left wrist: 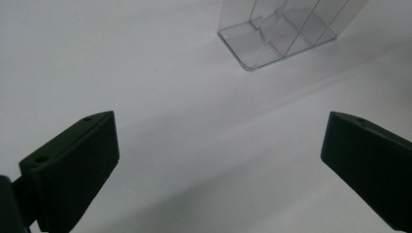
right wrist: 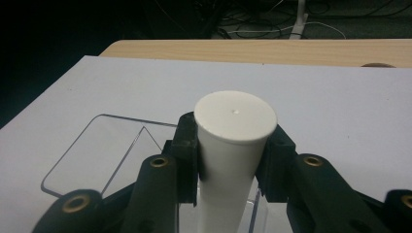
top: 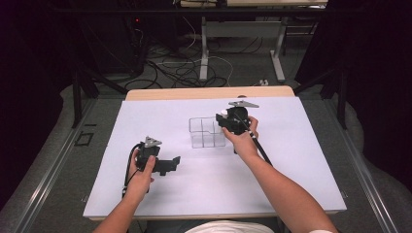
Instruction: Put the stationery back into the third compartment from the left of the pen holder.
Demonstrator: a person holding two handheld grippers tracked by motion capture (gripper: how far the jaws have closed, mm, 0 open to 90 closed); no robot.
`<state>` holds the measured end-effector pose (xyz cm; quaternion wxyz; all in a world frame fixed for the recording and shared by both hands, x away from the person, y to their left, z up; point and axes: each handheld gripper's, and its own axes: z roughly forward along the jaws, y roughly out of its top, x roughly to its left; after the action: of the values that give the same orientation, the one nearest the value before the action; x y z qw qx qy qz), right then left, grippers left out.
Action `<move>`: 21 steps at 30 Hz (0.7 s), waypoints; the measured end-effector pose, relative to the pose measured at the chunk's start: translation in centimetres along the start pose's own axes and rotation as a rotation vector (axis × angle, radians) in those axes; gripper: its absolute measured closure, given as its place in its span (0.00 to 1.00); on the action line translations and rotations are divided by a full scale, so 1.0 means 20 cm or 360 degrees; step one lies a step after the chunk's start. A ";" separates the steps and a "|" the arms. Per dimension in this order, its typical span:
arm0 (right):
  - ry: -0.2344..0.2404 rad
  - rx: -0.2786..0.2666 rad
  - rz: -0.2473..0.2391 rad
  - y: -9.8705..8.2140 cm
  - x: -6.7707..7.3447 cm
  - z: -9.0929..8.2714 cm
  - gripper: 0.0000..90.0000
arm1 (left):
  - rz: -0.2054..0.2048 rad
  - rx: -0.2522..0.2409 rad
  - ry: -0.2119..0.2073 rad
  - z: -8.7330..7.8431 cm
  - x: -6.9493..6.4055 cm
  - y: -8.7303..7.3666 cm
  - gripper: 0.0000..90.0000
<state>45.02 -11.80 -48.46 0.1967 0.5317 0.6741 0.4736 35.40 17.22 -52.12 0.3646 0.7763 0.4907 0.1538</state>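
Note:
A clear plastic box with dividers (top: 206,132) stands in the middle of the white sheet. My right gripper (top: 222,121) hovers at the box's right end, above its rim, shut on a white tube (top: 223,113). In the right gripper view the white tube (right wrist: 235,116) stands upright between the jaws of the right gripper (right wrist: 232,149), its flat cap toward the camera, with the clear box (right wrist: 87,155) below and to the left. My left gripper (top: 171,164) rests low over the sheet to the front left of the box. Its jaws are wide apart in the left gripper view (left wrist: 221,138), with the clear box (left wrist: 282,36) ahead.
The white sheet (top: 291,160) covers most of a wooden table (top: 209,93). Beyond the far edge are table legs (top: 204,53) and loose cables (top: 170,68) on the floor. Dark curtains flank both sides.

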 end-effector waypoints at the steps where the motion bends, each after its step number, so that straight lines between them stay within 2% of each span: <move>1: -0.0003 0.0000 -0.0007 0.00 0.00 0.00 0.73 | -0.0002 0.0000 0.0000 0.00 0.00 0.00 0.00; 9: -0.0001 0.0029 -0.0024 -0.02 0.01 0.01 0.72 | -0.0003 0.0012 -0.0001 0.00 0.00 0.00 0.00; 15: 0.0052 -0.0020 -0.0018 -0.01 0.01 -0.02 0.56 | -0.0007 0.0012 0.0001 0.00 0.00 0.00 0.00; 21: 0.0094 -0.0008 -0.0036 0.00 0.00 -0.05 0.44 | -0.0010 0.0009 0.0007 0.00 0.00 0.00 0.00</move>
<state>44.26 -12.17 -48.05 0.1832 0.5093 0.6844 0.4885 35.45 17.27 -52.21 0.3618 0.7754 0.4945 0.1529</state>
